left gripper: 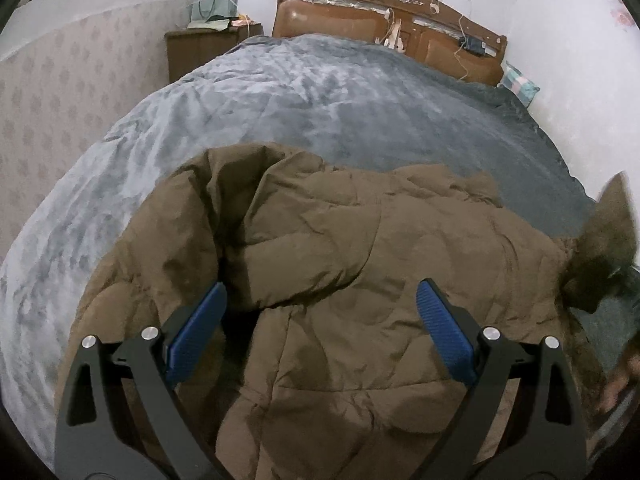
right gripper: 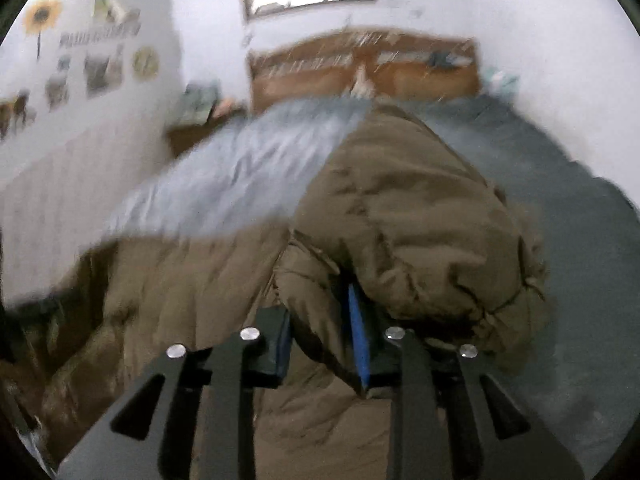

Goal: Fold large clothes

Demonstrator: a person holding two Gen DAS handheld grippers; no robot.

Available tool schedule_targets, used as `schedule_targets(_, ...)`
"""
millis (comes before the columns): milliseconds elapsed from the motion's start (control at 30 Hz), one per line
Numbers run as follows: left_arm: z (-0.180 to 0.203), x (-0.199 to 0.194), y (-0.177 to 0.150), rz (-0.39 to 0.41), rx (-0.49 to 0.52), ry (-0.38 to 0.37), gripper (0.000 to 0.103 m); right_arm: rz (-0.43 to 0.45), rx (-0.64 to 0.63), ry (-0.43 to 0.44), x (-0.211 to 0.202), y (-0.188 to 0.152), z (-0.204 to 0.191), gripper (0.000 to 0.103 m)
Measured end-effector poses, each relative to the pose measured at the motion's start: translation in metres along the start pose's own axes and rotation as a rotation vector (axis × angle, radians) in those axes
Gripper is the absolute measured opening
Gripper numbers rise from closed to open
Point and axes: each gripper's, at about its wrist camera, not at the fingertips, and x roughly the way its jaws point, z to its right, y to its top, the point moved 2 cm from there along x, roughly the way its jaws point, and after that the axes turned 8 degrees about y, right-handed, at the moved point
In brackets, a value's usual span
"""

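A large brown padded coat (left gripper: 360, 280) lies on the near part of a bed with a grey blanket (left gripper: 300, 92). My left gripper (left gripper: 320, 300) is open just above the coat, its blue pads (left gripper: 196, 332) apart and empty. A dark furry trim (left gripper: 604, 252) of the coat sticks up at the right. In the right wrist view, which is blurred, my right gripper (right gripper: 324, 320) is shut on a bunched fold of the brown coat (right gripper: 420, 220) and holds it raised over the bed.
A wooden headboard (left gripper: 380, 16) stands at the far end of the bed. A brown nightstand (left gripper: 196, 52) with bags stands at the far left, by the patterned wall. A pillow (left gripper: 518, 84) lies at the far right corner.
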Motion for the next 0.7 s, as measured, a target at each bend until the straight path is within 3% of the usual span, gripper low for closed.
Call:
schedule_targets(100, 0.005, 0.001, 0.000, -0.003, 0.009, -0.015, 0.095, -0.128, -0.056, 0.008, 0.035, -0.023, -0.018, 0.028)
schedule_targets(167, 0.009, 0.004, -0.001, -0.007, 0.018, -0.013, 0.095, -0.158, -0.073, 0.010, 0.037, -0.030, -0.025, 0.035)
schedule_targets(433, 0.034, 0.002, -0.004, 0.001, 0.079, 0.007, 0.095, -0.139, -0.175, -0.063, 0.011, -0.032, -0.047, 0.067)
schedule_targets(467, 0.035, 0.002, -0.003, 0.003, 0.077, 0.006, 0.095, -0.161, -0.207, -0.066, 0.005, -0.030, -0.050, 0.079)
schedule_targets(533, 0.039, 0.000, -0.003, 0.005, 0.070, -0.011, 0.095, -0.185, -0.263, -0.063, 0.003, -0.023, -0.050, 0.090)
schedule_targets(633, 0.048, -0.002, -0.005, 0.010, 0.072, -0.032, 0.095, -0.204, -0.394, -0.084, -0.015, -0.022, -0.061, 0.095)
schedule_targets(700, 0.057, -0.003, -0.007, 0.012, 0.087, -0.056, 0.095, -0.179, -0.407, -0.064, -0.029, -0.015, -0.060, 0.095)
